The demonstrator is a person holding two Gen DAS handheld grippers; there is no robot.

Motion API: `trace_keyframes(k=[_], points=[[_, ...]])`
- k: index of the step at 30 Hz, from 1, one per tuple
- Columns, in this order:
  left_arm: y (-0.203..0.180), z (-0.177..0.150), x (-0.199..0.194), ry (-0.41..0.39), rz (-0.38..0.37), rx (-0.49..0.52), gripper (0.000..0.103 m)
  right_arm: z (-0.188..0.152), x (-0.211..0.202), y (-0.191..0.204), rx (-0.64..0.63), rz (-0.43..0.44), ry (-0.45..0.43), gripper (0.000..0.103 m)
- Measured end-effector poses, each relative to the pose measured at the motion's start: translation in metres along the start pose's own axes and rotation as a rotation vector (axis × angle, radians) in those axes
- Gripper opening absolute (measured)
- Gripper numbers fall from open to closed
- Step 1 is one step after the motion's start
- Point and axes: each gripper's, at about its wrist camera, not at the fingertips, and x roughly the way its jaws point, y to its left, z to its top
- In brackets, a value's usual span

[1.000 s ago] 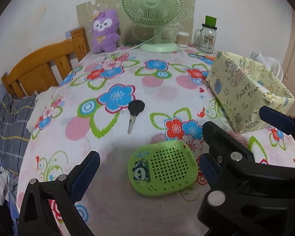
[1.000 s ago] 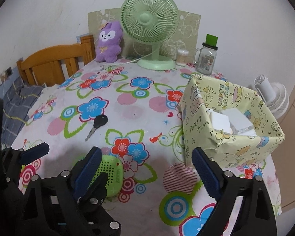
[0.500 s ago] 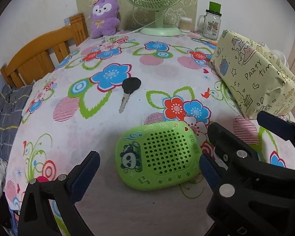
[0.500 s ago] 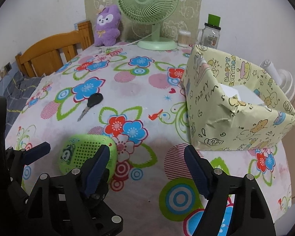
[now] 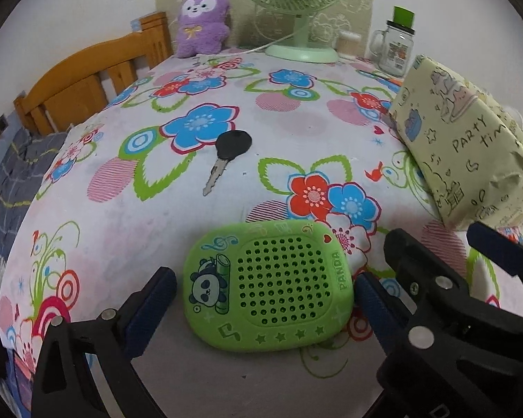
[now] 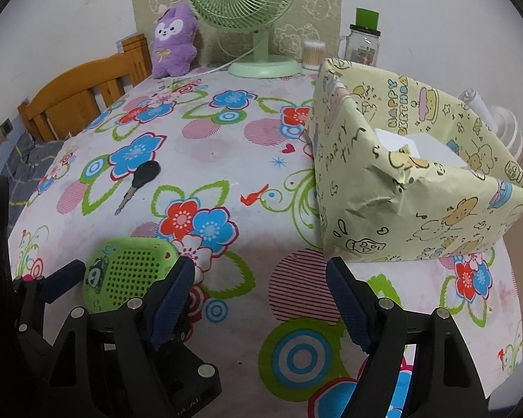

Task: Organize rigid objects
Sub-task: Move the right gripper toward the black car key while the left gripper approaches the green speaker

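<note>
The left tongs [image 5: 265,299] are standing spread around the green speaker [image 5: 270,284], which is lying flat on the flowered counter [image 5: 296,122] between the two blue pads; the right pad is sitting just beside the speaker's edge at three o'clock, and whether it is touching cannot be told, while the left pad at nine o'clock is standing clear of it. The right tongs [image 6: 261,296] are hanging spread over bare cloth with nothing between them, just to the three o'clock side of the speaker. The step in hand looks like the pickup of the speaker, with the yellow paper-wrapped box [image 6: 418,188] at about two o'clock the likely place for it, since white things are already lying inside. The speaker's long axis is running roughly nine to three in the left view, panda end toward nine o'clock, grille facing up. So the next move is probably calling for the left tongs to press in across that long axis, then lift and carry toward the box. The black key [image 5: 228,155] is lying farther off at about eleven o'clock, its head toward one o'clock and its blade pointing toward seven o'clock, waiting its turn.
</note>
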Motion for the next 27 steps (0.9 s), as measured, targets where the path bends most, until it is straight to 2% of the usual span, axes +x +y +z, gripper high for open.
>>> trace_keyframes(k=[7,9,12,27], points=[[-0.002,-0.001,0.000,-0.020,0.037,-0.045,0.103,0.001,0.004,-0.006,0.016,0.007,0.004,0.081],[-0.003,-0.001,0.000,-0.023,0.036,-0.042,0.103,0.001,0.005,-0.006,0.016,0.014,0.008,0.081],[-0.003,0.000,-0.001,-0.040,0.029,-0.031,0.095,0.002,0.006,-0.005,0.012,0.022,0.006,0.081],[0.021,0.007,-0.005,-0.048,0.022,0.031,0.095,0.008,0.006,0.023,-0.019,0.041,0.007,0.081]])
